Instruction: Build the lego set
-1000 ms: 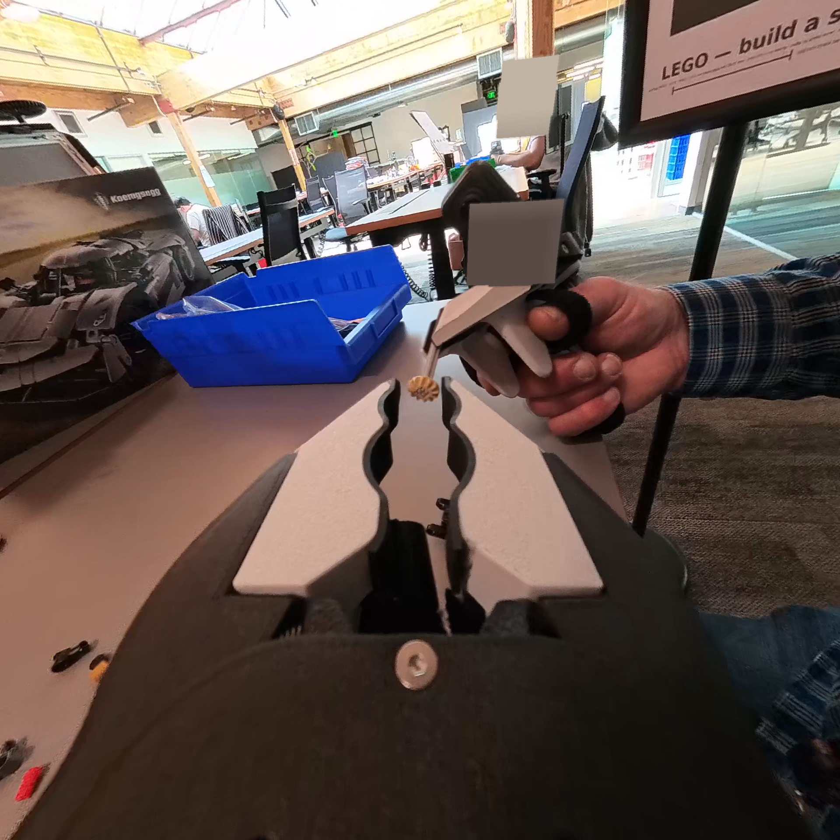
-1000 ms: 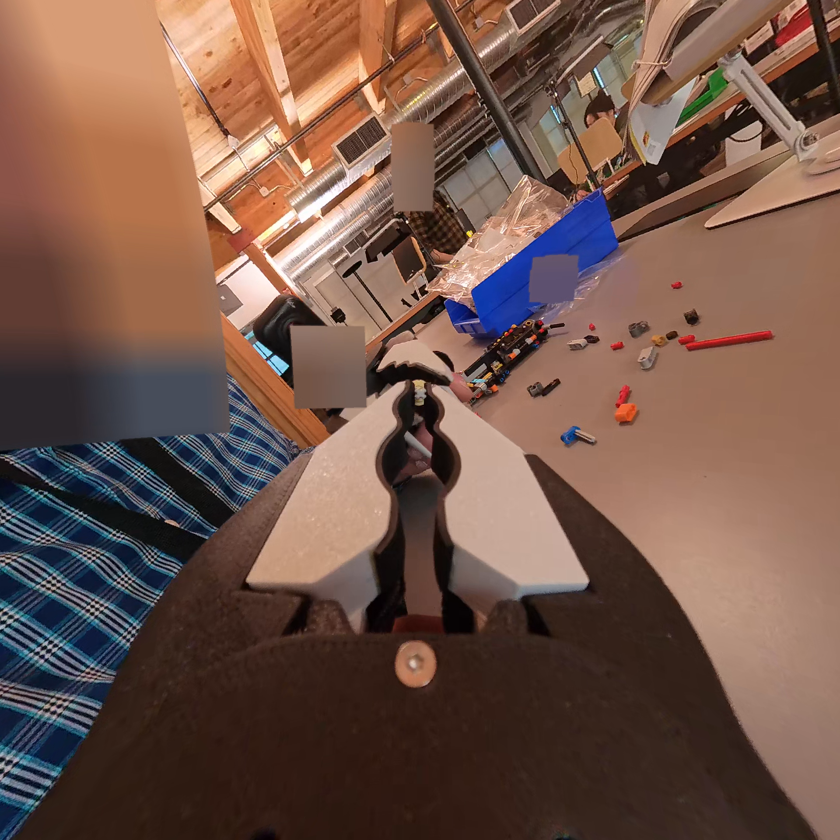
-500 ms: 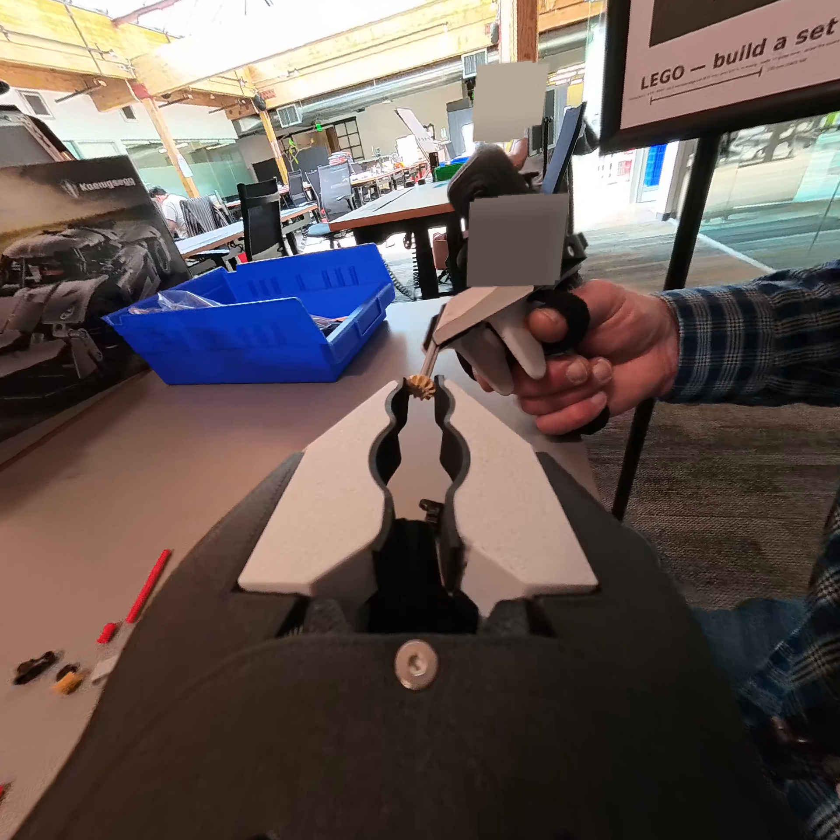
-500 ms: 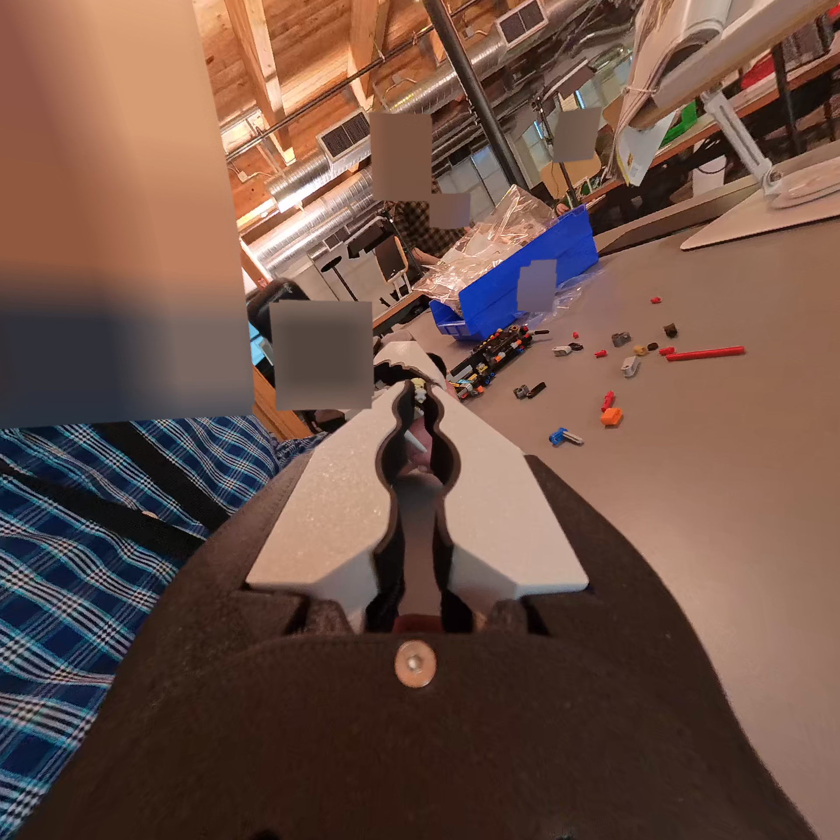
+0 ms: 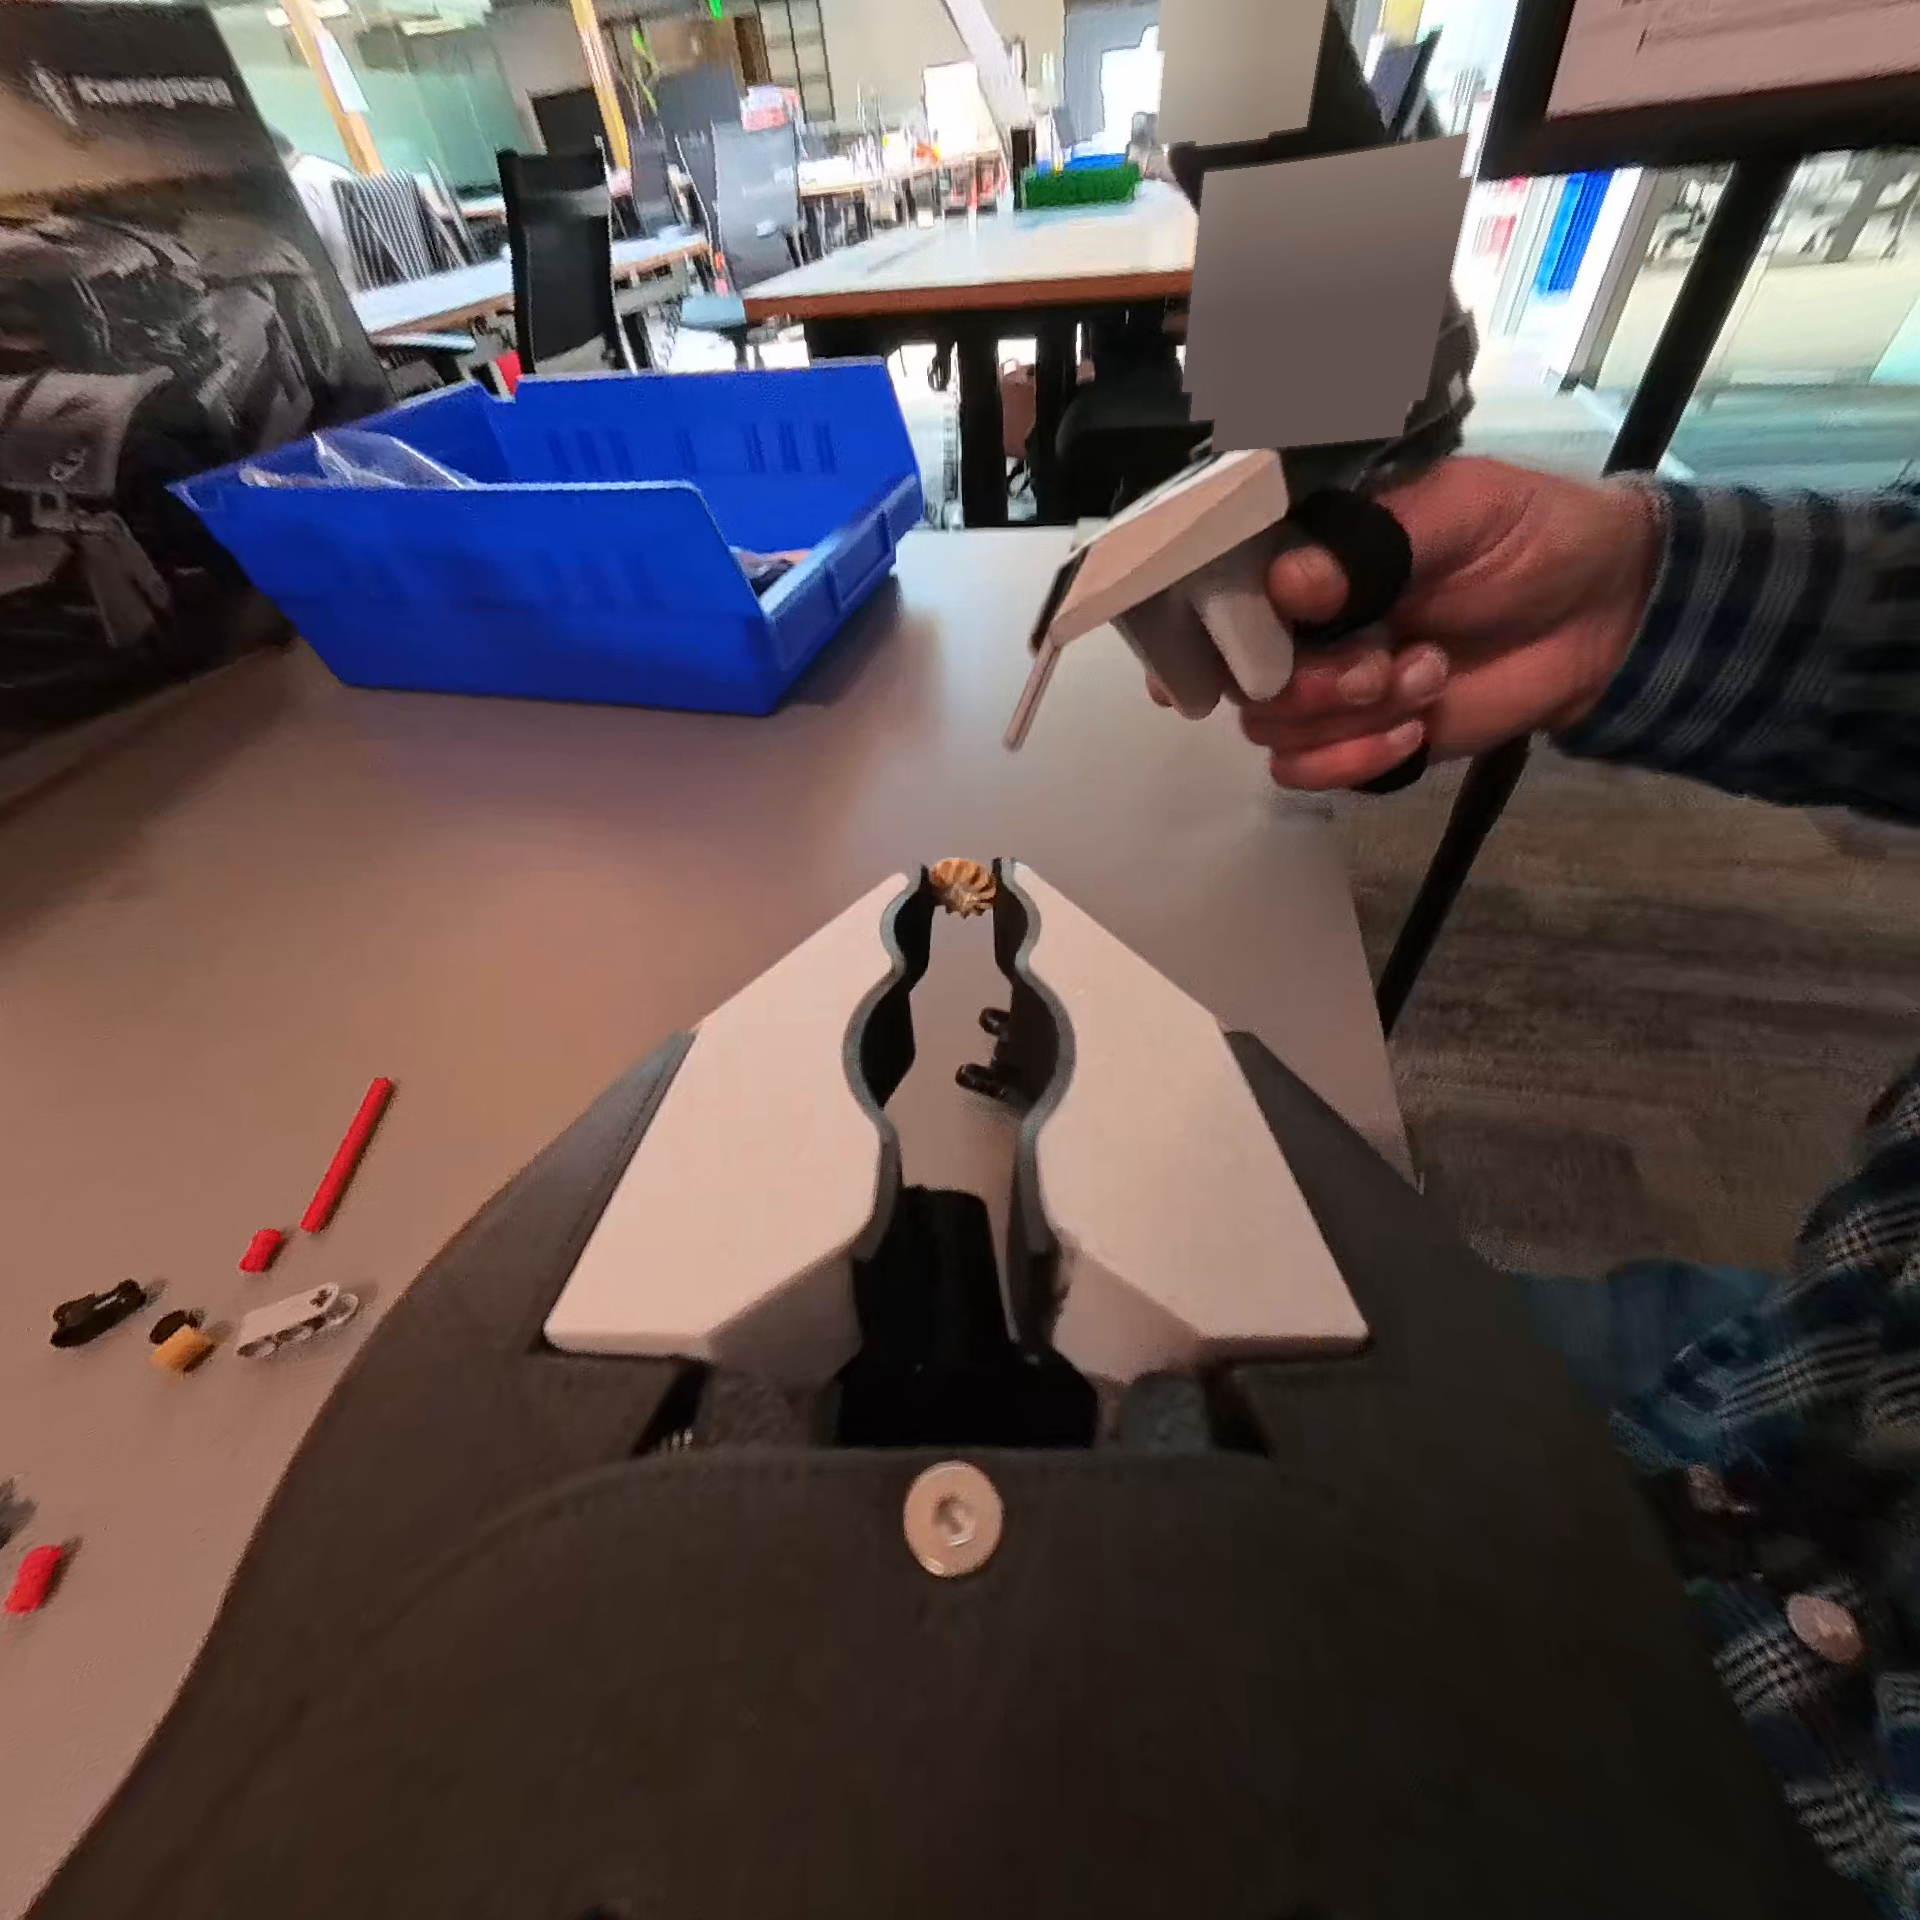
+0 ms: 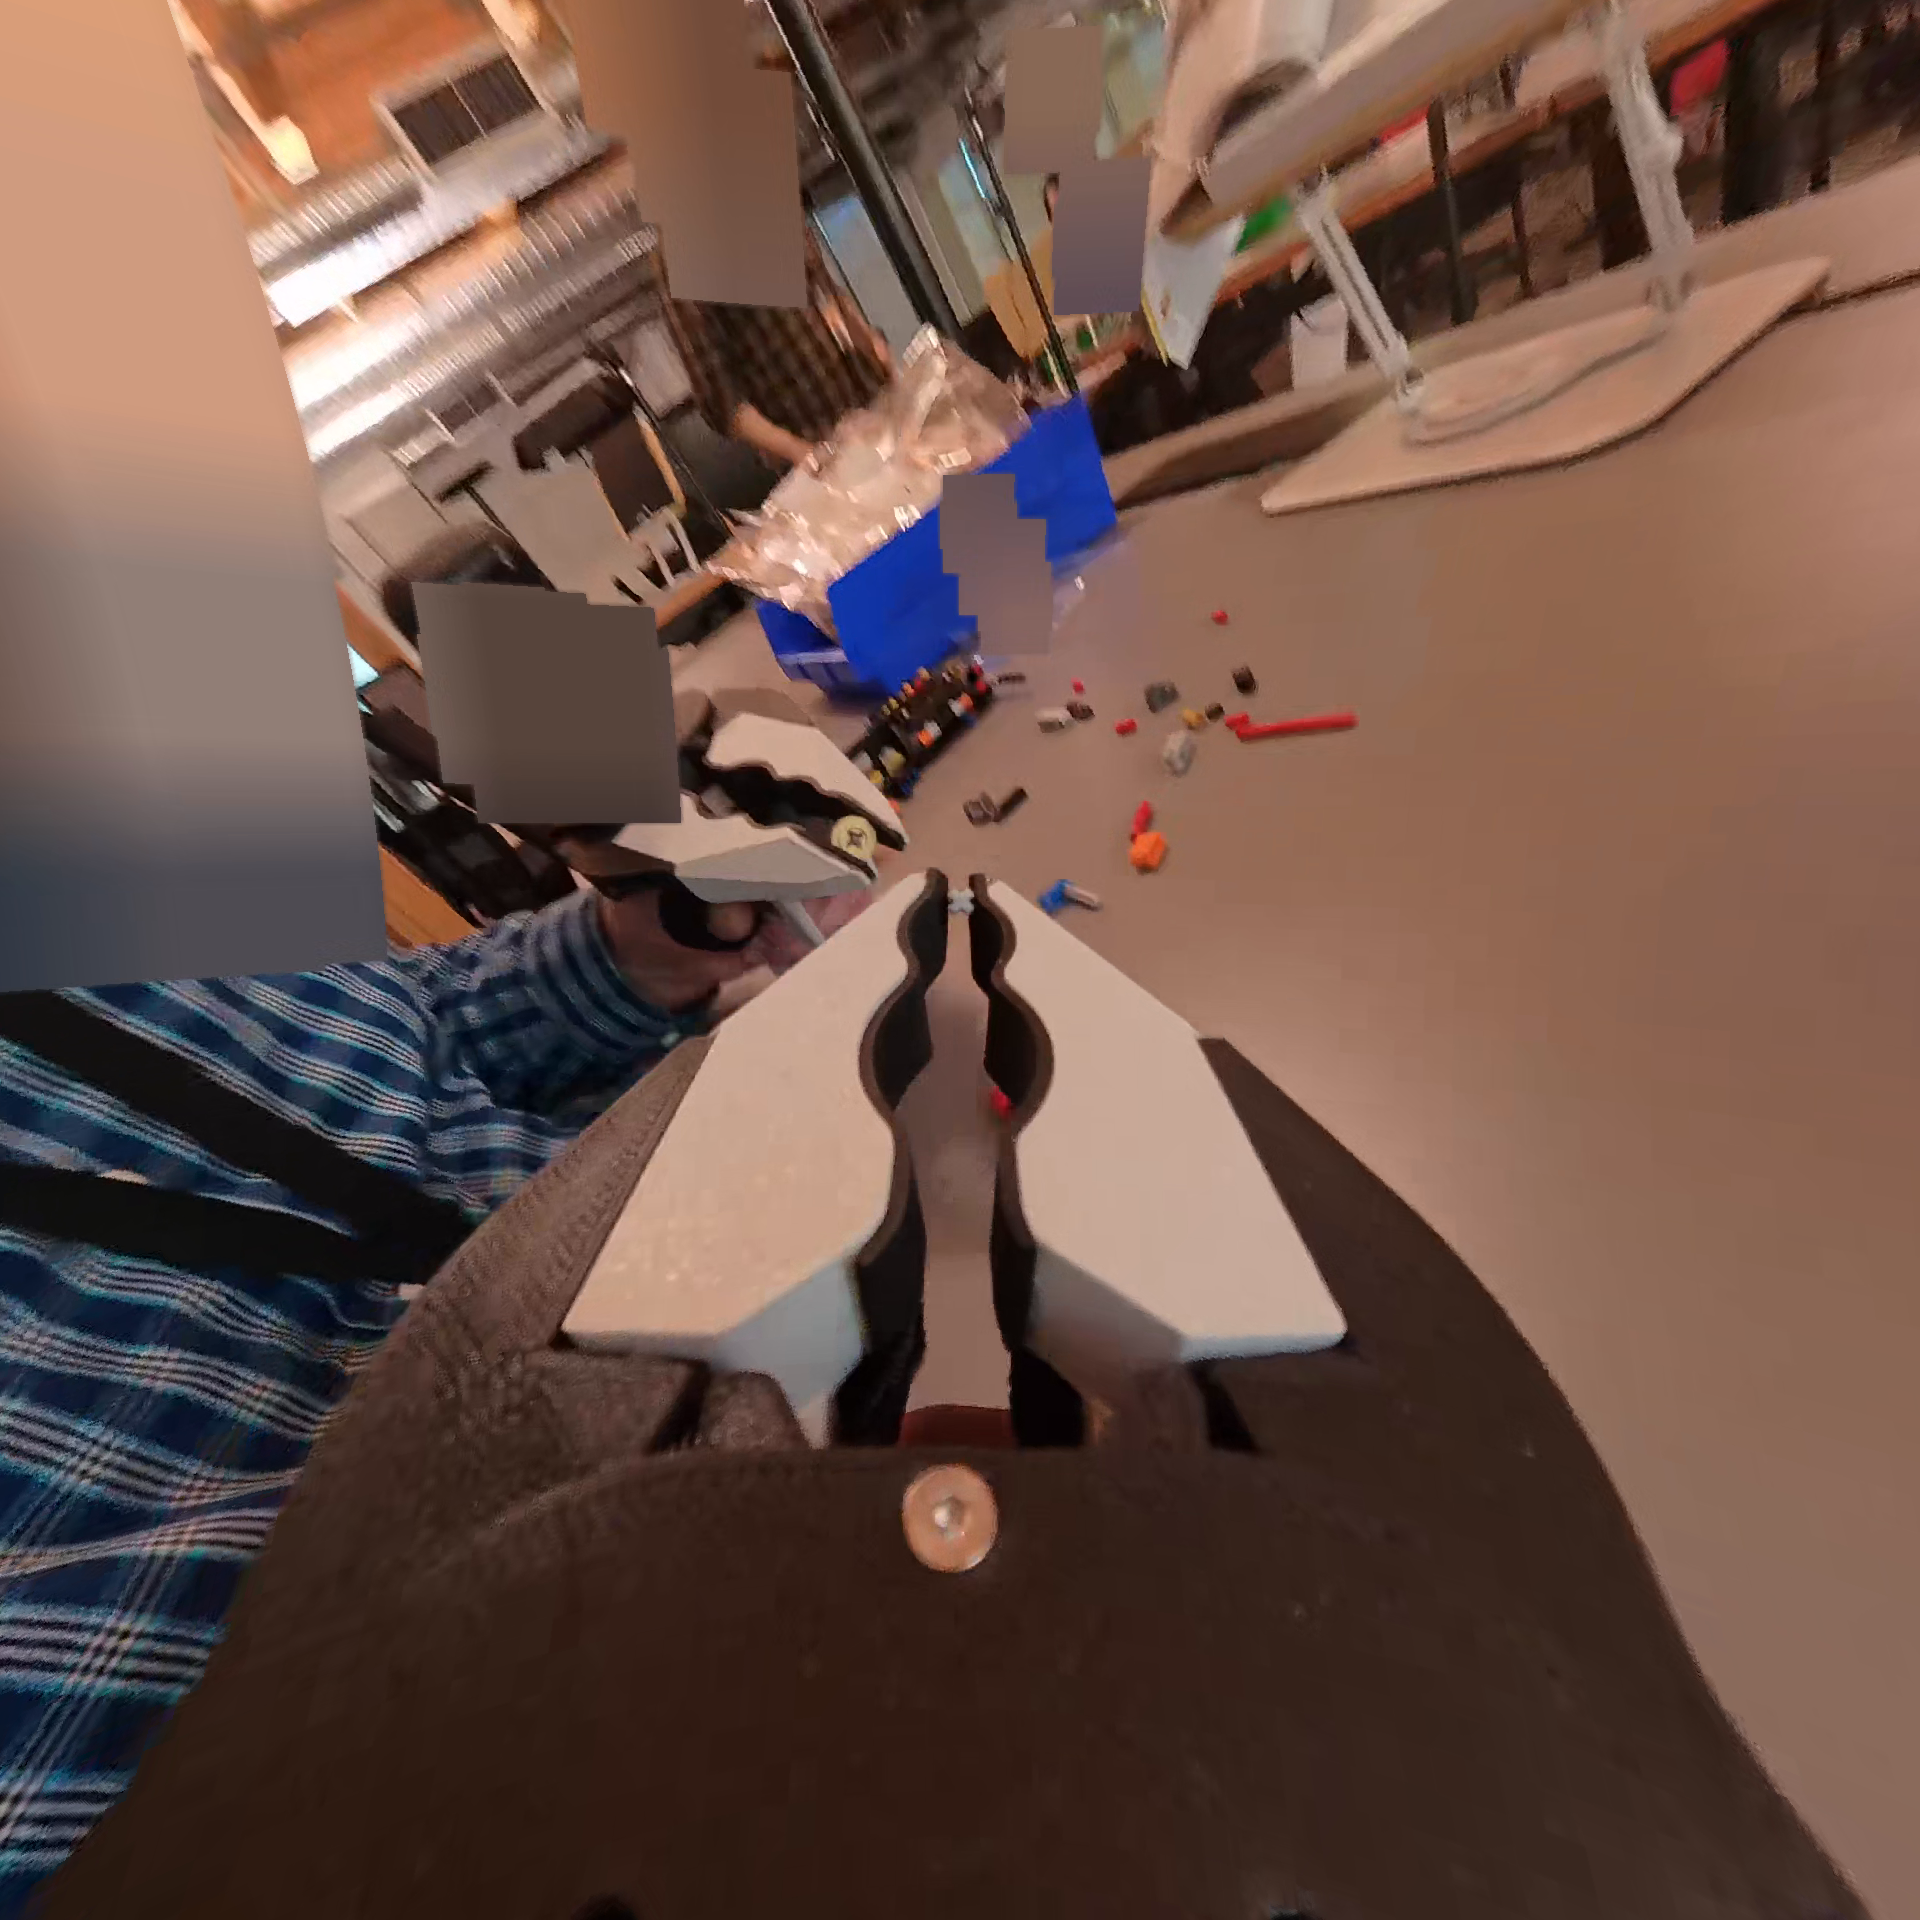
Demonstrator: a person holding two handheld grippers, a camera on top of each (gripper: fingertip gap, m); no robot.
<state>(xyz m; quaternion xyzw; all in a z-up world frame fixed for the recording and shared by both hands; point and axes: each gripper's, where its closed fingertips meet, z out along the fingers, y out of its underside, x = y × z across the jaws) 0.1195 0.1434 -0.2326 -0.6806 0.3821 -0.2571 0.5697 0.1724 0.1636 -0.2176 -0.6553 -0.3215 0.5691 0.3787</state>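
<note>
Currently a tan gear (image 5: pixel 961 886) is being pinched at the tips of the left tongs (image 5: pixel 961 883), held above the bench (image 5: pixel 520 883) on the near side of the blue bin (image 5: pixel 582 582). A thin grey axle (image 5: pixel 1031 694) is being gripped by the right tongs (image 6: pixel 961 902), pressed together on it, apart from the gear and right of the bin. Loose bricks, among them a red rod (image 5: pixel 346 1153), are lying nearer than the bin.
</note>
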